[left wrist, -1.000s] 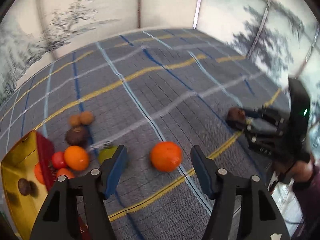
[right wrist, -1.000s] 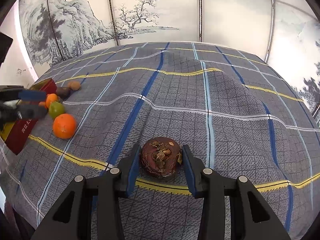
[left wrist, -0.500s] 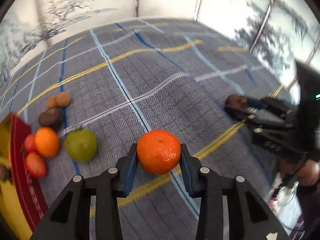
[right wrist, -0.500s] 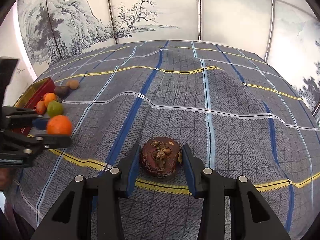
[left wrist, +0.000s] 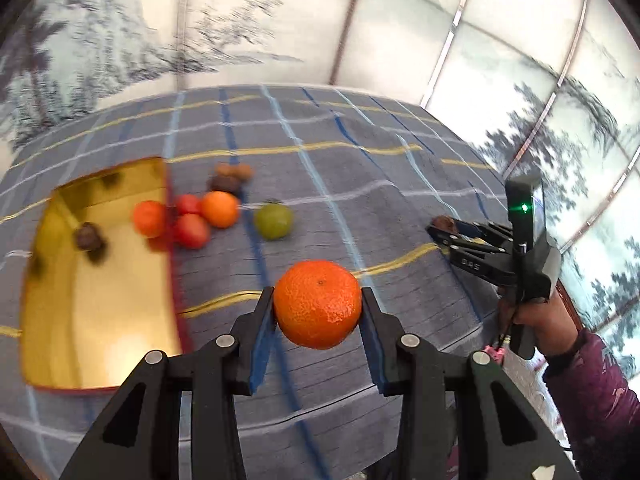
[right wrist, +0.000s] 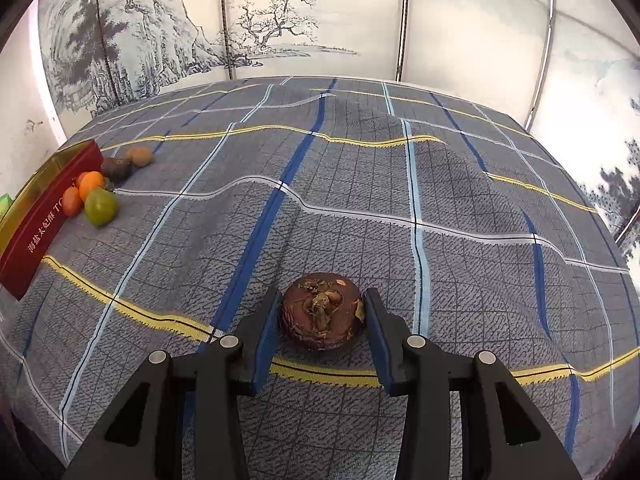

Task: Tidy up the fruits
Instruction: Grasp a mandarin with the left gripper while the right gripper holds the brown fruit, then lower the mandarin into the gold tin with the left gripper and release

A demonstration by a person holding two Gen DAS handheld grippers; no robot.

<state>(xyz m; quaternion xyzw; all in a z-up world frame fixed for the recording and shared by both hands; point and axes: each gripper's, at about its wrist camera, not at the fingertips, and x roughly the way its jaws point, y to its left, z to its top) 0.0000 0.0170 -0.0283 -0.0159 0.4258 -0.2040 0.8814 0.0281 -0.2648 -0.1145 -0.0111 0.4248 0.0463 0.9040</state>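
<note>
My left gripper (left wrist: 318,312) is shut on a large orange (left wrist: 318,304) and holds it in the air above the plaid cloth, right of a gold tray (left wrist: 92,312) with a red rim. My right gripper (right wrist: 322,316) is shut on a dark brown round fruit (right wrist: 322,316) resting low on the cloth; it also shows in the left wrist view (left wrist: 442,228). Beside the tray lie a green fruit (left wrist: 274,220), a smaller orange (left wrist: 219,209), red fruits (left wrist: 191,230) and brown fruits (left wrist: 232,176). A small dark fruit (left wrist: 88,237) lies inside the tray.
The cloth (right wrist: 400,184) is wrinkled into ridges across the table. Painted screen panels (right wrist: 280,28) stand close behind the table's far and right edges. The tray's red side (right wrist: 44,220) sits at the table's left edge in the right wrist view.
My left gripper closed on the large orange, lifted it and swung left toward the tray. My right gripper stayed shut on the brown fruit without moving.
</note>
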